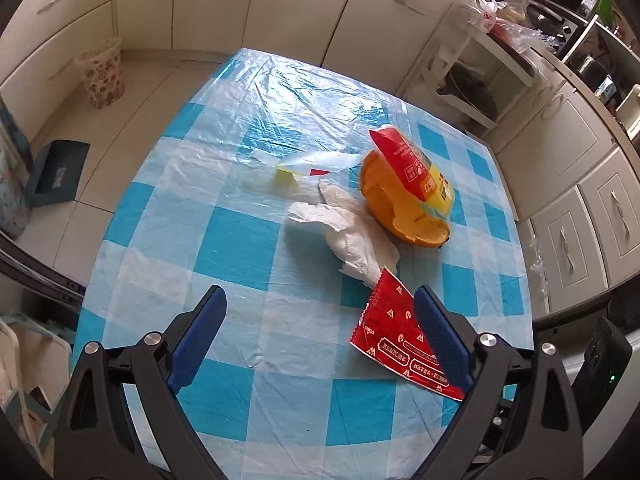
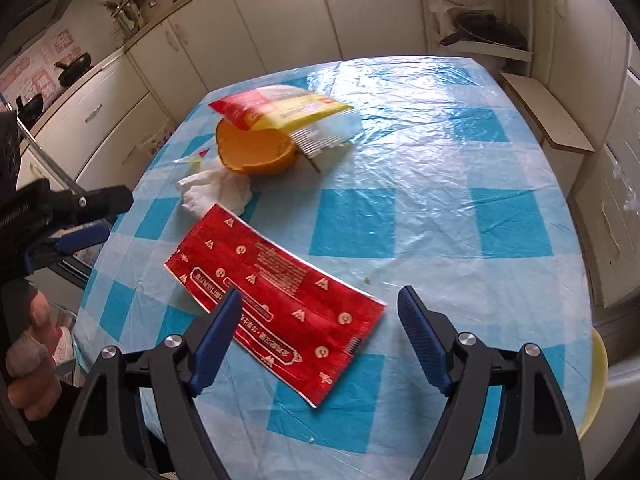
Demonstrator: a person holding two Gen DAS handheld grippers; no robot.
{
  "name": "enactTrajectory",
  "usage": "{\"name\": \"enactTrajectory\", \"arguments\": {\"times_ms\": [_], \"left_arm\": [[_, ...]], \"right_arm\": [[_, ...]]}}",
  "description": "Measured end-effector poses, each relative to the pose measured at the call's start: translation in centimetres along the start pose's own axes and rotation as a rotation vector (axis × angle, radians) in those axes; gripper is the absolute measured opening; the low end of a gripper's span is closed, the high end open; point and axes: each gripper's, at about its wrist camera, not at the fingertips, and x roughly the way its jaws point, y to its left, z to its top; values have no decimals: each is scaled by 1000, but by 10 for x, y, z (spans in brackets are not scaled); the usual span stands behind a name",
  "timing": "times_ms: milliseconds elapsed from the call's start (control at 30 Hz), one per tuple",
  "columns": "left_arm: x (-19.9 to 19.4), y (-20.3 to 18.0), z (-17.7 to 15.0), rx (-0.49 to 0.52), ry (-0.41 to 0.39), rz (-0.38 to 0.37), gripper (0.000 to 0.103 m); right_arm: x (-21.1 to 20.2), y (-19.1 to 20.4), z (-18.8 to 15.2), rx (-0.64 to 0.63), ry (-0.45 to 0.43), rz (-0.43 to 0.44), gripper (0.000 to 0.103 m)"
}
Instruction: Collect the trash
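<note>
Left gripper point(image 1: 320, 308) jaws wide apart, empty above the tabletop point(image 1: 248, 248), right gripper point(image 2: 320, 312) jaws wide apart, empty over red wrapper point(image 2: 276, 300)

A flat red foil wrapper point(image 2: 276, 304) with white print lies on the worktop nearest the cameras, one short end torn open, its far end just beside a crumpled white tissue point(image 2: 216, 192). Beyond the tissue sits a hollow orange peel half point(image 2: 252, 150), cut side up with a ragged rim, and a red-and-yellow snack bag point(image 2: 280, 110) with a clear, crimped end leans tilted across its top. Left of the peel in the left wrist view, a small torn scrap of clear film point(image 1: 308, 164) with yellow and red bits lies flat, apart from the tissue.
</note>
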Motion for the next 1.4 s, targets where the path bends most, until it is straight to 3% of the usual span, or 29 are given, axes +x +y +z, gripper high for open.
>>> {"name": "enactTrajectory", "arguments": {"times_ms": [100, 333, 433, 500, 567, 600, 667, 800, 867, 1033, 1100, 1200, 1400], "left_arm": [[6, -7, -2, 22, 13, 12, 91], [26, -18, 10, 26, 32, 36, 91], [41, -20, 16, 18, 51, 59, 91], [51, -21, 19, 16, 60, 80, 91], [61, -25, 22, 15, 69, 97, 91], [65, -27, 23, 17, 73, 103, 91], [74, -34, 24, 39, 78, 135, 91], [88, -53, 18, 141, 63, 236, 91], [89, -58, 15, 180, 44, 260, 86], [77, -64, 10, 234, 17, 253, 33], [73, -62, 7, 237, 28, 237, 23], [66, -59, 4, 243, 51, 210, 16], [46, -63, -13, 328, 43, 193, 14]], "right_arm": [[10, 12, 0, -51, 11, -6, 86], [22, 37, -5, -230, -1, -62, 87], [22, 47, -10, -315, -13, -56, 70], [19, 48, -11, -341, -11, -39, 48], [16, 46, -11, -351, -6, -18, 37], [14, 43, -12, -354, -6, -16, 25], [12, 38, -11, -352, 1, -7, 16], [2, 22, -8, -323, -1, -8, 10], [-3, 16, -8, -306, -8, -17, 10], [-13, -3, -9, -254, -13, -48, 10], [-14, -7, -9, -237, -12, -60, 10], [-16, -11, -10, -221, -13, -77, 10], [-17, -25, -9, -192, -15, -92, 10]]}}
